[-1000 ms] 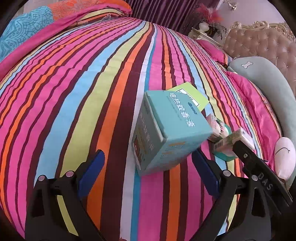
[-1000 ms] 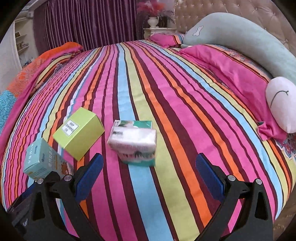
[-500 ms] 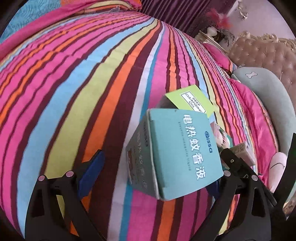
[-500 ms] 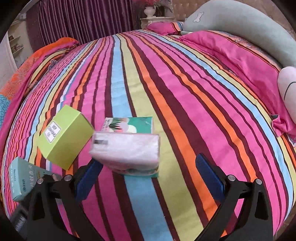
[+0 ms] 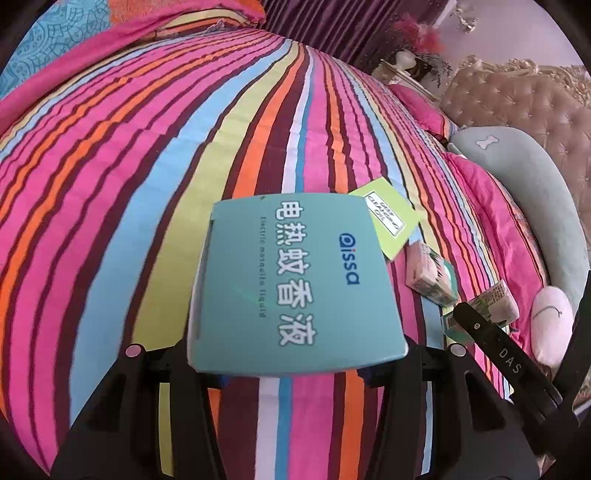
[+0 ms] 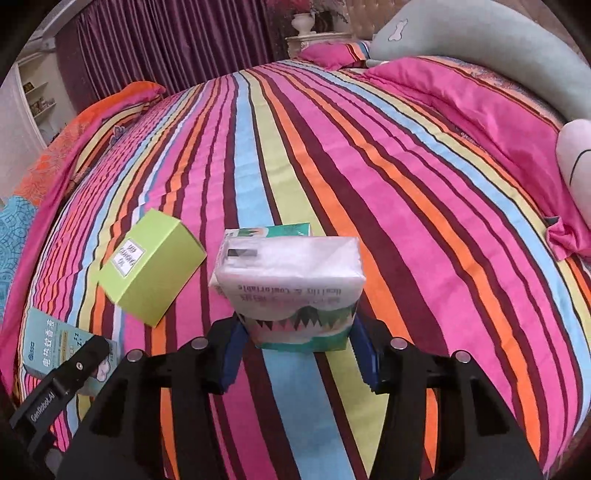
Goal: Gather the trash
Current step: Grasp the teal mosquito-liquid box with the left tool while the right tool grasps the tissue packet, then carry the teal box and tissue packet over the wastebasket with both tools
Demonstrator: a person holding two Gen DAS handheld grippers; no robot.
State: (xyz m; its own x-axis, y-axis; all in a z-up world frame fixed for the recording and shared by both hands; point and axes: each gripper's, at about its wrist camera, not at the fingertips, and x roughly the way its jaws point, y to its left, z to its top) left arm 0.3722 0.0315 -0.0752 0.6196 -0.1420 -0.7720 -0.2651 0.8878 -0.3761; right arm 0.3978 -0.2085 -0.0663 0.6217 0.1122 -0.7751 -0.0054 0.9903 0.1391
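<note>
A teal carton with Chinese lettering (image 5: 295, 280) sits between the jaws of my left gripper (image 5: 291, 373); they are closing, and the blue pads press on its lower sides. My right gripper (image 6: 299, 354) is shut on a soft tissue pack (image 6: 291, 273), white on top with a mountain print. A second green-printed pack (image 6: 273, 232) lies right behind it on the striped bedcover (image 6: 332, 147). A lime-green box with a white label (image 6: 151, 269) lies between the two grippers. The teal carton (image 6: 48, 343) also shows at the right wrist view's lower left.
A long grey-green pillow (image 5: 524, 177) and a pale pink plush (image 5: 550, 321) lie along the tufted headboard (image 5: 517, 99). A pink pillow (image 6: 480, 103) lies at the bed's head. A bedside stand with a vase (image 6: 306, 22) is by the purple curtains.
Both grippers went from wide open to closed: the left jaws came in on the teal carton, the right jaws on the tissue pack. Both cameras drew closer to their objects.
</note>
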